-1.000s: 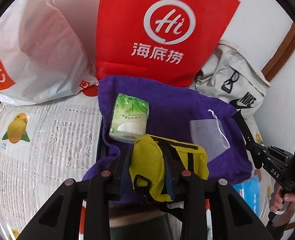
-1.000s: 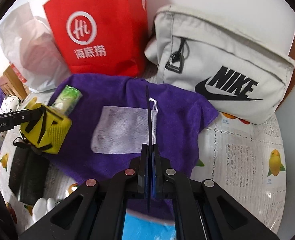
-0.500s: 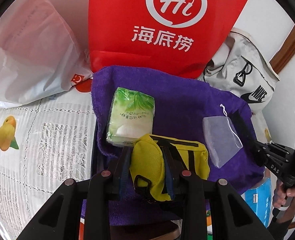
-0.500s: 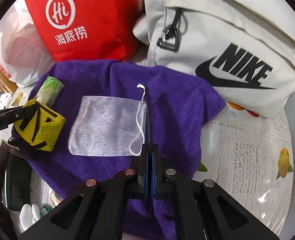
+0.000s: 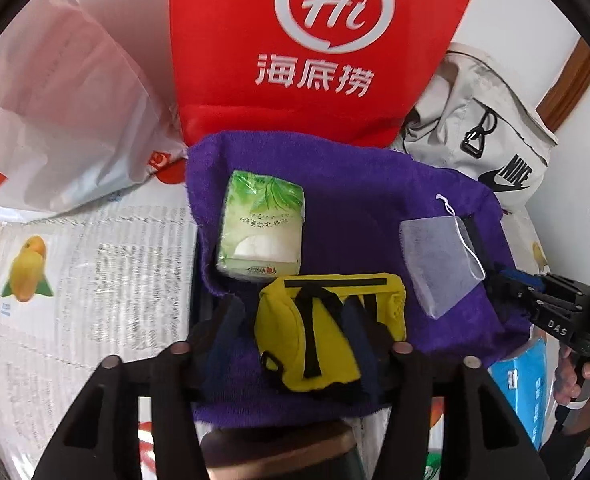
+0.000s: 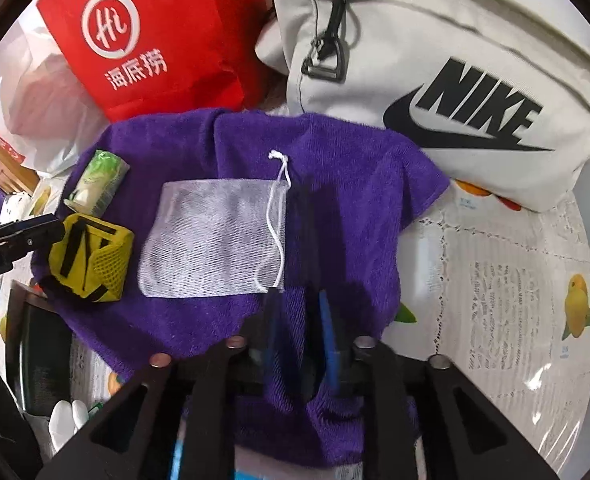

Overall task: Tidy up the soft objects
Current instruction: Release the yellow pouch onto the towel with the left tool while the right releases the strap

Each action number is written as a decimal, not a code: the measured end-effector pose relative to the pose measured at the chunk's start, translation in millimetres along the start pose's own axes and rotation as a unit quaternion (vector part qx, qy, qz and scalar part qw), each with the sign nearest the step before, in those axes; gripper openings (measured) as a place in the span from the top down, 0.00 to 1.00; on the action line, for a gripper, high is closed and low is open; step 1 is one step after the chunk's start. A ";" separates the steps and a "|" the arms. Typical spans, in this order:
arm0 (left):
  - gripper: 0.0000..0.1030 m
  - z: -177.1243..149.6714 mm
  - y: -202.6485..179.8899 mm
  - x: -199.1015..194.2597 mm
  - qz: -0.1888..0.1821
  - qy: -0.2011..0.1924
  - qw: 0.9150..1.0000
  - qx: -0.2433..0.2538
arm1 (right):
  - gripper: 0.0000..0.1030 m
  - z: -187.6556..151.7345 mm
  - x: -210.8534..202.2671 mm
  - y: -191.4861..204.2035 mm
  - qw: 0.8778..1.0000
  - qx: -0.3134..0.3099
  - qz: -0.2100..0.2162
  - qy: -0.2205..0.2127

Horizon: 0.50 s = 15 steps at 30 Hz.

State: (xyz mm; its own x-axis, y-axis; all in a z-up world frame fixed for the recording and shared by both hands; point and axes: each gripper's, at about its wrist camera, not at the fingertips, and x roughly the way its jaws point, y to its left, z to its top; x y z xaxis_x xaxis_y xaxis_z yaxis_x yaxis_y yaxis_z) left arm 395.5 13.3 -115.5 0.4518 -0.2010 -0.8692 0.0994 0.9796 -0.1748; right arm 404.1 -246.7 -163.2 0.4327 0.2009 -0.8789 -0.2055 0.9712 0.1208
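In the left wrist view, the left gripper (image 5: 307,332) sits low in the middle, spread wide around the yellow pouch (image 5: 329,330) lying on the purple towel (image 5: 355,184), likely just put down. At the far right, the right gripper (image 5: 491,264) is a little apart beside the mesh bag (image 5: 439,264).

Tissue pack (image 5: 261,232), pouch (image 5: 327,332), mesh bag (image 5: 439,264) on towel (image 5: 351,184).

Motion blur smears the left gripper's black fingers (image 5: 231,320); the purple terry towel (image 5: 359,208) hides the table's back edge.
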 end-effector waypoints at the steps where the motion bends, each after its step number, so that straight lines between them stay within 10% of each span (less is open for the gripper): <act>1: 0.45 -1.7 -0.5 -5.7 0.005 -0.005 1.000 0.003 | 0.70 -1.5 -4.7 1.2 1.000 0.000 -0.002 -0.005; 15: 0.45 -64.2 -15.0 -104.2 0.010 -0.066 0.997 0.024 | 0.53 -71.7 -125.6 52.3 0.992 -0.030 0.026 -0.122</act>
State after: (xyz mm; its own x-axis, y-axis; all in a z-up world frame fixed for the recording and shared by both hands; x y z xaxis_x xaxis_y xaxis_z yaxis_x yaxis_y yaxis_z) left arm 290.1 20.0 -52.0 0.5665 -0.1847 -0.8031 0.1314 0.9823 -0.1332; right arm 276.0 -230.3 -79.6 0.6179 0.2819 -0.7340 -0.2820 0.9509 0.1277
